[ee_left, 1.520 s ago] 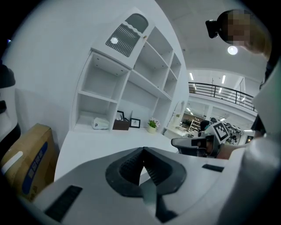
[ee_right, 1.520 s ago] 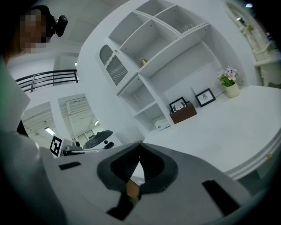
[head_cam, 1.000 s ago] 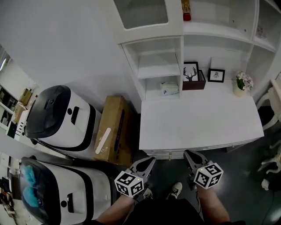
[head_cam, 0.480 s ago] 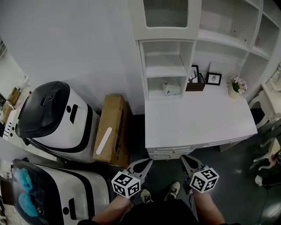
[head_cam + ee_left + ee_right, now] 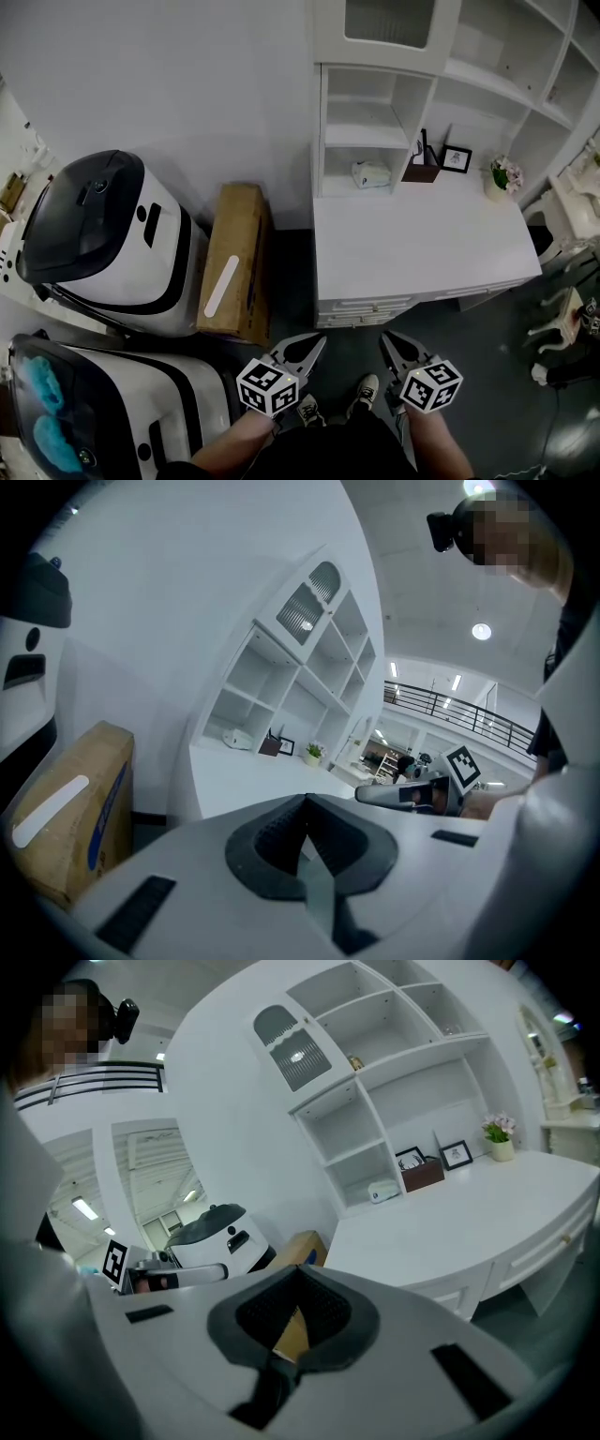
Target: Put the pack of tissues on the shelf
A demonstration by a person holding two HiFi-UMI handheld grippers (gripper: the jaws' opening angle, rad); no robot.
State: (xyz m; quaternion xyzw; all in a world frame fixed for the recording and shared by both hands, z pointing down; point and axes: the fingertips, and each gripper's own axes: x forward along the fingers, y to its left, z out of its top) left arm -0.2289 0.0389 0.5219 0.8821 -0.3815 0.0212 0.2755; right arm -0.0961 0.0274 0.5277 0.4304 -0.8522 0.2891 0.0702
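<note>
So the pack of tissues sits in the bottom cubby of the shelf, right at the back left of the counter, just beside a dark brown holder and a small picture frame. That already looks like "on the shelf" to me. Honestly this fits two readings: the pack has been put in there and the job's done, or that cubby is just where it lives and it's meant for one of the higher boards. Can't call it from this.

Both grippers are fully closed with nothing in them. The left gripper and right gripper hang low in front of the person, short of the counter's front edge and well apart from the pack. Each gripper view shows its jaw tips pressed together on nothing.

What matters either way, imo:
- the cubby is narrow with walls on both sides, so anything going in or out has to travel straight, not at an angle
- the pack looks soft and will squash, so it wants a light squeeze
- there's a cardboard box on the floor to the left of the counter, so watch the left elbow
</note>
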